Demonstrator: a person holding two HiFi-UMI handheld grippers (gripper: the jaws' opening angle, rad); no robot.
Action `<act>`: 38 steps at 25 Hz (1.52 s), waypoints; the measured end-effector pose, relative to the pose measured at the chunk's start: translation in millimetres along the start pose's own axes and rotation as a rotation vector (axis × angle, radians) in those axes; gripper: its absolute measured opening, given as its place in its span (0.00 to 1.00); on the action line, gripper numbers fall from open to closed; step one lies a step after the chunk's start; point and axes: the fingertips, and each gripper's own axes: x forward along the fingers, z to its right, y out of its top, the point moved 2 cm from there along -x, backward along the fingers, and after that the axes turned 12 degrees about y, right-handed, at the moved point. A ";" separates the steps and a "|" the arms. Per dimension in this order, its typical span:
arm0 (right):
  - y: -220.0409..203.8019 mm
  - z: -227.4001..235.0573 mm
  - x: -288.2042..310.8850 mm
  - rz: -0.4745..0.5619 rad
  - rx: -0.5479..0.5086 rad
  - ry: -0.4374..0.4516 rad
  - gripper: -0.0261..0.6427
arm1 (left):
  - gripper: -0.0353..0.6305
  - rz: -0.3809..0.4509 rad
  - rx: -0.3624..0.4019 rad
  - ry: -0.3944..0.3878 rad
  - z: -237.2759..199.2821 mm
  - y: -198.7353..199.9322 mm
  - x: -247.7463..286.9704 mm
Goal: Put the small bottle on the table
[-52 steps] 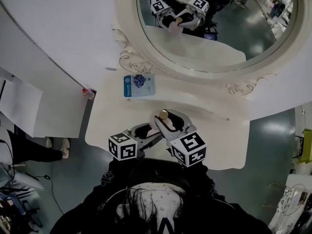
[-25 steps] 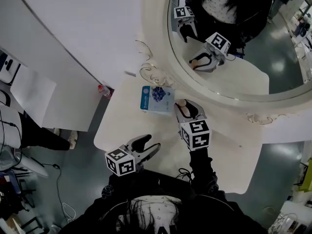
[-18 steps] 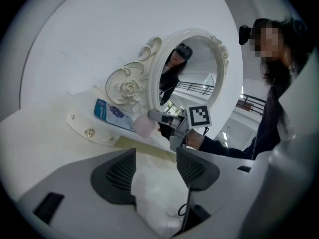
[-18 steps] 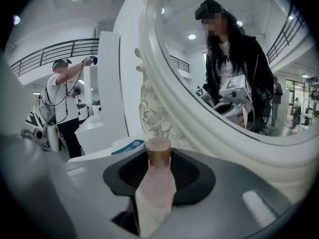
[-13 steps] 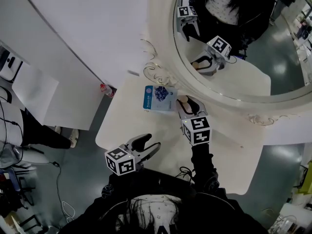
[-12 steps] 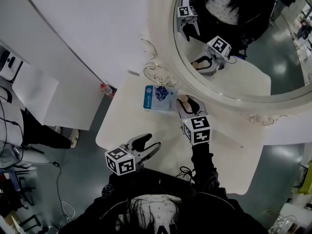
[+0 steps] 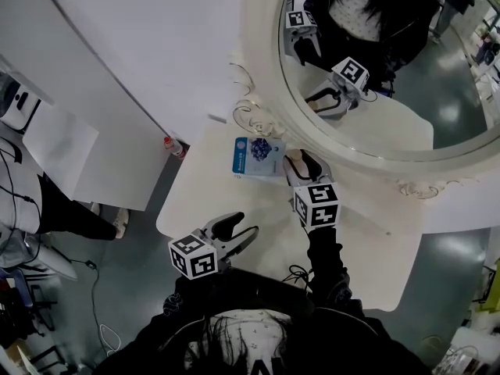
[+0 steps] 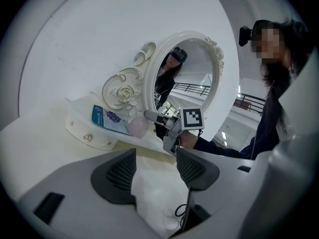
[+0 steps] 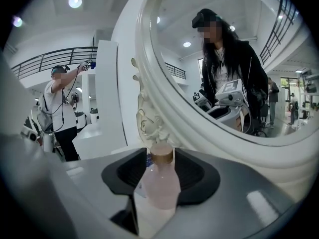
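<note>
The small pink bottle [image 9: 160, 183] with a tan cap [image 7: 295, 159] stands upright on the white table [image 7: 226, 201], just in front of the mirror's frame. My right gripper [image 7: 301, 164] reaches around it. Its jaws have just been opening, and the dark pads [image 9: 199, 176] sit on either side of the bottle, seemingly just clear of it. In the left gripper view the bottle [image 8: 138, 128] shows beside the right gripper [image 8: 148, 116]. My left gripper [image 7: 237, 228] hangs open and empty at the table's front left edge, well apart from the bottle.
A blue packet [image 7: 256, 156] lies flat just left of the bottle. The large oval mirror [image 7: 375, 76] with its carved white frame rises right behind. A small red-capped thing [image 7: 173, 146] sits by the wall off the table's left. Another person [image 9: 62, 108] stands far off.
The right gripper has carried the bottle from the table's front back to beside the blue packet. The left gripper has drawn away to the front edge. Over the last half second hardly anything moved.
</note>
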 end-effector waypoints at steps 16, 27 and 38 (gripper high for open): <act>10.6 -57.2 -81.8 0.055 0.030 0.012 0.30 | 0.41 0.046 0.097 -0.046 17.4 7.3 -18.6; -16.4 -160.5 -113.9 0.068 0.069 0.063 0.29 | 0.36 0.072 0.207 -0.093 34.5 -7.8 -66.6; -30.7 -242.2 -143.2 0.086 0.063 0.024 0.24 | 0.30 0.051 0.208 -0.131 33.6 -40.6 -116.9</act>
